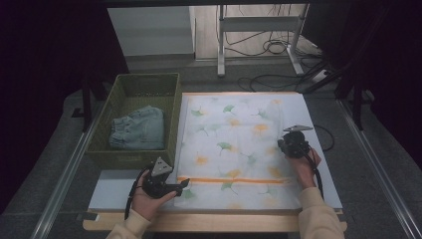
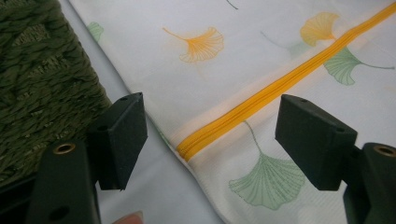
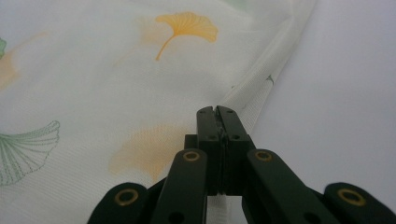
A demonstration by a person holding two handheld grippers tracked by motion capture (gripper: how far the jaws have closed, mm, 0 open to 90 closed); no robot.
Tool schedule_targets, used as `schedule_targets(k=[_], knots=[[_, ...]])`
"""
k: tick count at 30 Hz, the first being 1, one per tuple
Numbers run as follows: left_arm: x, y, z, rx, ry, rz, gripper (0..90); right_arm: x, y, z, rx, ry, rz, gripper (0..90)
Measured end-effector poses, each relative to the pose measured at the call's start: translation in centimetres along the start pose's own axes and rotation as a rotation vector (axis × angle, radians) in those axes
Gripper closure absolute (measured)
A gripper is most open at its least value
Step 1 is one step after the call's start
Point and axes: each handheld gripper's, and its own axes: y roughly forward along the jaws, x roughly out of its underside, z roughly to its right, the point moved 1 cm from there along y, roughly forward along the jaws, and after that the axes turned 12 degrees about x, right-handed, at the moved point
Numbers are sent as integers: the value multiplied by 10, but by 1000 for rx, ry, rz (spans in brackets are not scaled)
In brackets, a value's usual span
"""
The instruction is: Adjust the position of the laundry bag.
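1. The bag (image 1: 234,144) is a flat white mesh pouch printed with yellow and green ginkgo leaves, and it lies spread on the white table (image 1: 114,191), just right of the basket (image 1: 144,84).
2. An orange zipper (image 2: 280,86) runs across the bag near its front edge; in the left gripper view its closed end stops a little inside the bag's left border.
3. The fabric looks thin and finely ribbed, a little see-through, with a soft folded hem on the right side.
4. The left gripper (image 2: 210,140) has its jaws wide apart, one on each side of the zipper end, and they hold nothing.
5. The right gripper (image 3: 217,114) has its jaws pressed together at the right hem of the bag, where a thin fold of mesh appears to be pinched between them.
6. The basket is green, rectangular and woven from thick twisted cord; folded blue jeans (image 1: 138,128) lie inside it.
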Motion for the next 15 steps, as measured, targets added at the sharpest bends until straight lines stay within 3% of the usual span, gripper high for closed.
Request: schedule_targets(k=[7,15], knots=[[0,1,-1,-5,0,-6,244,-8,6,-1,-6,-1,11,885],[-2,1,0,-10,2,2,244,-2,5,9,4,24,2,882]])
